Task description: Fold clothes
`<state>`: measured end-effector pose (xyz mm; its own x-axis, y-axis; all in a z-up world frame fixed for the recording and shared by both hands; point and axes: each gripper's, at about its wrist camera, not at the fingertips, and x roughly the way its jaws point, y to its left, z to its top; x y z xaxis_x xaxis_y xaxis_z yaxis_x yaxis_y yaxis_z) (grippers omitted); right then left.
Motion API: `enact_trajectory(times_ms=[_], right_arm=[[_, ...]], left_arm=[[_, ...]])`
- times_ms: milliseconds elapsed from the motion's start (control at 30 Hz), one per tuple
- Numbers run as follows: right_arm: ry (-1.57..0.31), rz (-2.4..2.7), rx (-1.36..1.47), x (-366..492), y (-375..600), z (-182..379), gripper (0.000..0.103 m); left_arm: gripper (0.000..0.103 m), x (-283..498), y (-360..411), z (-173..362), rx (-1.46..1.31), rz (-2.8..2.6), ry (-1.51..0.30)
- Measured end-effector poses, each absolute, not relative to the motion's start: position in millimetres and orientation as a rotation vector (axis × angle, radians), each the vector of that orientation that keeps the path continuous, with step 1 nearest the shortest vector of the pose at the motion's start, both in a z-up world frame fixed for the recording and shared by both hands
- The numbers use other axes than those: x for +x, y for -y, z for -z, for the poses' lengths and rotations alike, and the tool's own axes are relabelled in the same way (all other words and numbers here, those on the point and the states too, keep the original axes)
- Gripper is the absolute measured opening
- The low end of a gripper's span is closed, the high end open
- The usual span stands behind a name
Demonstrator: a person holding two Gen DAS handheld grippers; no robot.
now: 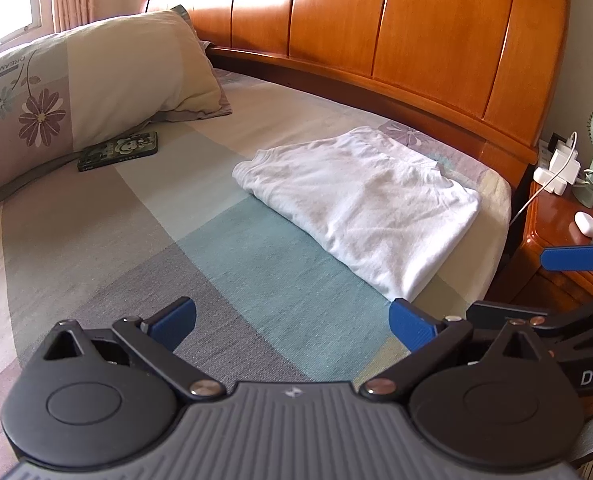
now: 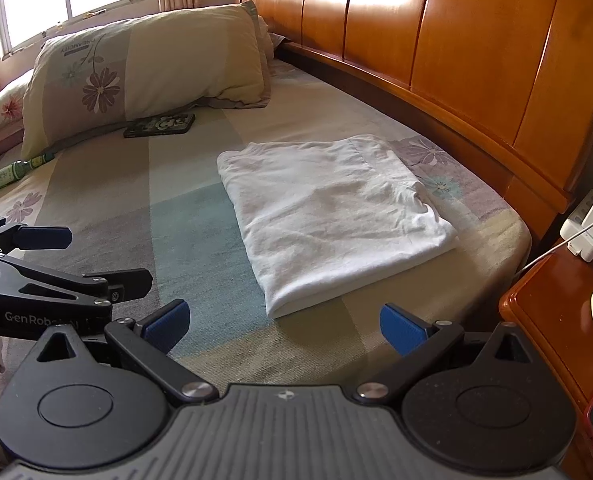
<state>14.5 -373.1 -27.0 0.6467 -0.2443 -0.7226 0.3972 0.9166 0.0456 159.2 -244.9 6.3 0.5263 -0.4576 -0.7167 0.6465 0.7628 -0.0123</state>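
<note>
Both wrist cams sit low over the striped patchwork bedsheet [image 1: 96,240], looking along their blue-padded fingers toward the curved orange wooden headboard [image 1: 376,40]. Left cam sits further left; right cam is just beside it. Both share the folded white cloth [image 2: 328,220], floral cream pillow [image 2: 144,72], dark phone [image 1: 118,151].

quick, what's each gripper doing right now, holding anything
Left gripper: open, holding nothing, short of the folded white shirt.
Right gripper: open, holding nothing.
</note>
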Motion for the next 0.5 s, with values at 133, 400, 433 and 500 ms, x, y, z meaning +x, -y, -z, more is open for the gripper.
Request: enact_trajectory(times_ms=[133,400,433,500], right_arm=[[-0.788,0.364,0.213,14.4,373.4,27.8,0.103],[-0.784,0.363,0.216,14.4,374.9,26.8,0.103],[-0.784,0.362,0.216,14.6,374.8,26.5,0.103],[-0.784,0.362,0.218,14.4,375.2,26.6,0.103]], left_arm=[[0.102,159.4,245.2,-6.1,0.272,0.670,-0.771],[0.102,160.6,246.2,-5.6,0.274,0.675,-0.777],[0.102,160.7,246.5,-5.5,0.275,0.676,-0.777],[0.102,160.8,247.1,-5.4,0.276,0.676,-0.778]])
